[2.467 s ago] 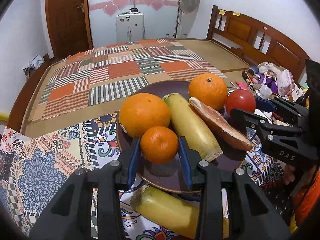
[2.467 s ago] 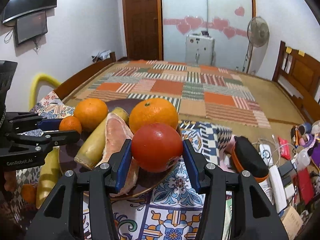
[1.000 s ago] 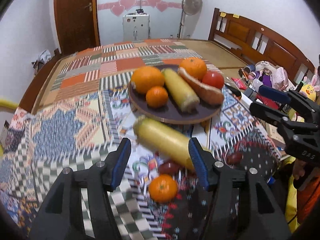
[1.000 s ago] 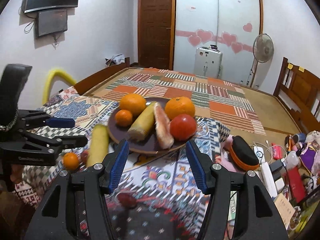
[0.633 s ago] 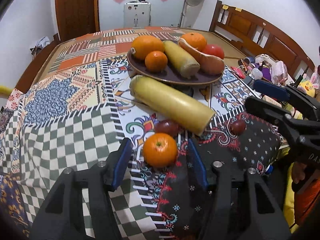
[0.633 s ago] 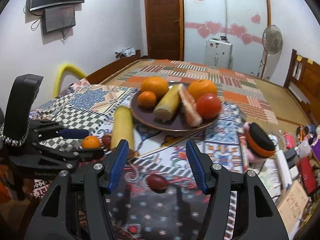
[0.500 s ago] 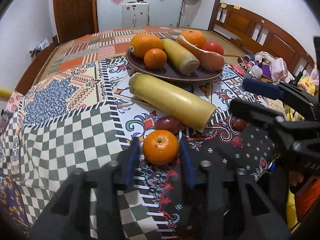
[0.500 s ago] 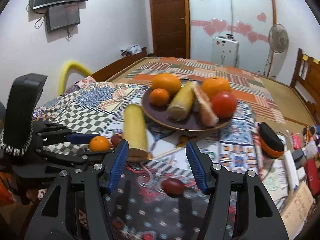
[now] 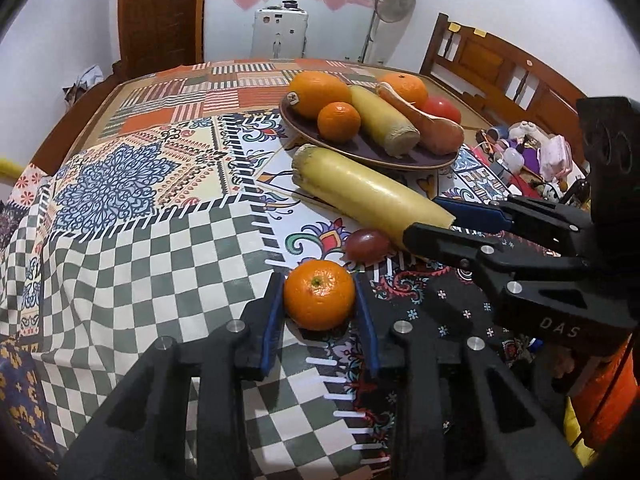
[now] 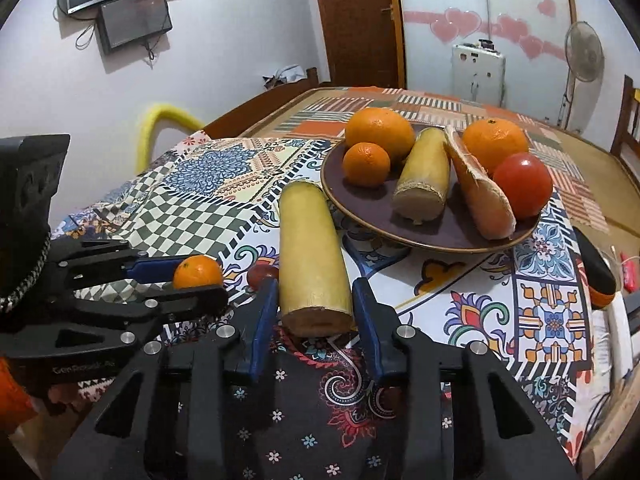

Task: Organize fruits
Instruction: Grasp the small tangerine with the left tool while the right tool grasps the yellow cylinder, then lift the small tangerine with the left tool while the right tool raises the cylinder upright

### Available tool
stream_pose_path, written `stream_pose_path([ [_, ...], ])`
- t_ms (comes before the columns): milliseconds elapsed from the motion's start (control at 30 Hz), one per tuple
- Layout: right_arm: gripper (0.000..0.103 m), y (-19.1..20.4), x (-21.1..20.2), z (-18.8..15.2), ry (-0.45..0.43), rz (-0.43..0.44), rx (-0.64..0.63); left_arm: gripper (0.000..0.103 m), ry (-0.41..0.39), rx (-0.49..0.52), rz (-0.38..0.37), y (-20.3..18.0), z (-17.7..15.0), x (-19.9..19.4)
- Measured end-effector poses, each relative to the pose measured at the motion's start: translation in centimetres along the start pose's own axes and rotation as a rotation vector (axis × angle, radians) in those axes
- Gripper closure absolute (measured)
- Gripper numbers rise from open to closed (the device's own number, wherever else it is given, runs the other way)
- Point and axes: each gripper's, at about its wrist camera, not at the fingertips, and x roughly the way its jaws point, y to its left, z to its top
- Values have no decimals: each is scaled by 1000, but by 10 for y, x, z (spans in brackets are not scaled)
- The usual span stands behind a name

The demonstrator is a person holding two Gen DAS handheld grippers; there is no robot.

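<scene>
Mandarin (image 9: 319, 295) sits between the left gripper's (image 9: 320, 305) blue pads on the cloth; long yellow fruit (image 10: 312, 258) lies with its cut end between the right gripper's (image 10: 314, 312) pads.
Left pads touch the mandarin on both sides, clamped on it, with it resting on the patterned tablecloth (image 9: 132, 240). Right jaws stand apart, a thin gap visible on each side of the yellow fruit's end; contact cannot be told for sure. Small dark red fruit (image 9: 367, 244) lies just beyond the mandarin, touching the yellow fruit's side. Farther off, brown plate (image 10: 360, 216) holds a big orange (image 10: 379, 133), small mandarin (image 10: 366, 164), short yellow piece (image 10: 424, 178), pinkish wedge (image 10: 478, 192), second orange (image 10: 495, 144) and tomato (image 10: 522, 184).
</scene>
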Motion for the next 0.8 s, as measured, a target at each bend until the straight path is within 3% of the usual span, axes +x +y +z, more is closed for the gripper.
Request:
stream_pose_path([
  [467, 68, 18, -49, -39, 6, -127, -37, 69, 3, -8, -10, -3, -20, -23],
  [800, 68, 24, -52, -30, 43, -114, -68, 69, -1, -1, -17, -3, -35, -38],
])
